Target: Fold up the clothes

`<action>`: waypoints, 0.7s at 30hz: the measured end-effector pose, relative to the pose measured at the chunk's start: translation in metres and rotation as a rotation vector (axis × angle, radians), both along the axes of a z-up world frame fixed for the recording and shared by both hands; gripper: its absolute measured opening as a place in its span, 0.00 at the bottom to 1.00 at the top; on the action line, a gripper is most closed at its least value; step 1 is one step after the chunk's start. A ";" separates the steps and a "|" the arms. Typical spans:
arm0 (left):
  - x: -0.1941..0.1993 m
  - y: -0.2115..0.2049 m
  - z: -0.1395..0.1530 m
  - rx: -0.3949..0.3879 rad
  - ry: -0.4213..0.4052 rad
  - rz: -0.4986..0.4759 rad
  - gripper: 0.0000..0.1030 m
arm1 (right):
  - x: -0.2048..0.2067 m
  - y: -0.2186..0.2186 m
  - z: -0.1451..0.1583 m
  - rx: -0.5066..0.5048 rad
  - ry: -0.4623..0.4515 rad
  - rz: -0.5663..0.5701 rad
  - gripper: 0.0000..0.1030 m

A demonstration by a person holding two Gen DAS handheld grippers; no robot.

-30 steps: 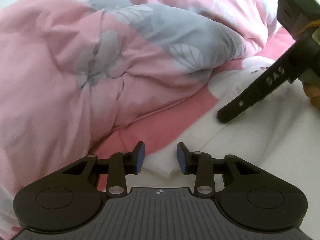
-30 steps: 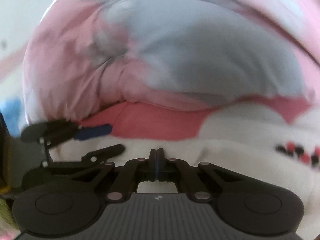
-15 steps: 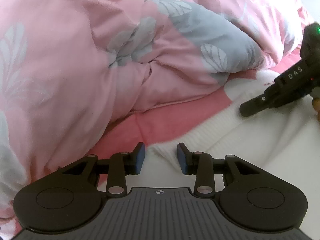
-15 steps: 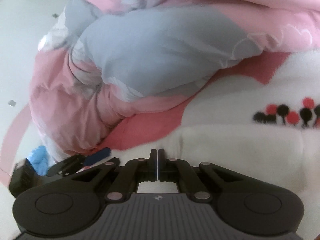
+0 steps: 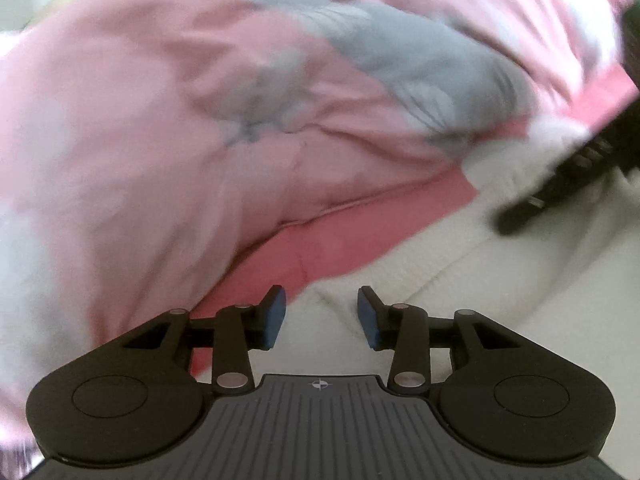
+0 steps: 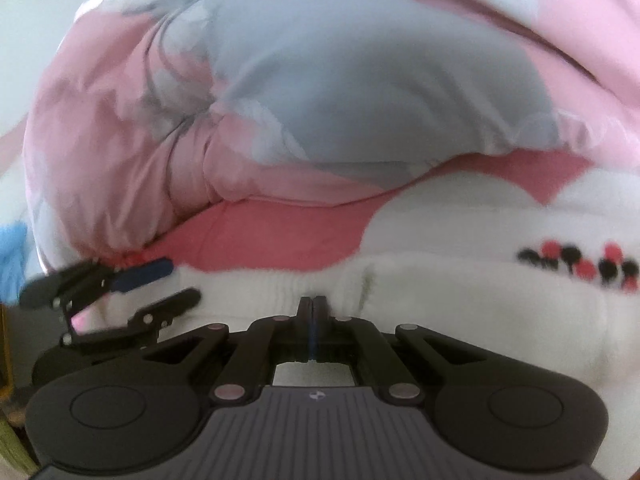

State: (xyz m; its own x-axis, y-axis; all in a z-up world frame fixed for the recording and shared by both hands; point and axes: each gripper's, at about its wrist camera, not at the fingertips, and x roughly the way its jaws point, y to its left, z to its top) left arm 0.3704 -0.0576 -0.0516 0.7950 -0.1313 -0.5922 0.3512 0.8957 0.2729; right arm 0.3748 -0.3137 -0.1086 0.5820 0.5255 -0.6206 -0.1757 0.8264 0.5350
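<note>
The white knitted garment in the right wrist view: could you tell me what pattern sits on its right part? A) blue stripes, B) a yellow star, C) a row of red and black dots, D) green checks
C: a row of red and black dots runs across the white knitted garment, right of the shut right gripper.

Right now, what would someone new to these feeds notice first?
A big puffy pink and grey quilt fills the top of both views. Below it lies a white fluffy garment with red and black dots on a pink sheet. The right gripper is shut; the left gripper is opening, nothing pinched.
</note>
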 end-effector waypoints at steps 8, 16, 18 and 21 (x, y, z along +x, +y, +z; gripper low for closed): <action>-0.138 0.065 0.082 -0.156 -0.046 0.014 0.41 | -0.146 -0.068 0.053 0.290 -0.020 -0.134 0.00; -0.288 0.068 0.071 -0.263 0.036 0.019 0.42 | -0.307 -0.055 0.079 0.185 -0.092 -0.093 0.01; -0.310 0.066 0.061 -0.304 0.062 0.021 0.42 | -0.338 -0.041 0.076 0.122 -0.111 -0.087 0.01; -0.337 0.061 0.038 -0.326 0.096 0.038 0.42 | -0.377 -0.017 0.066 0.035 -0.133 -0.089 0.01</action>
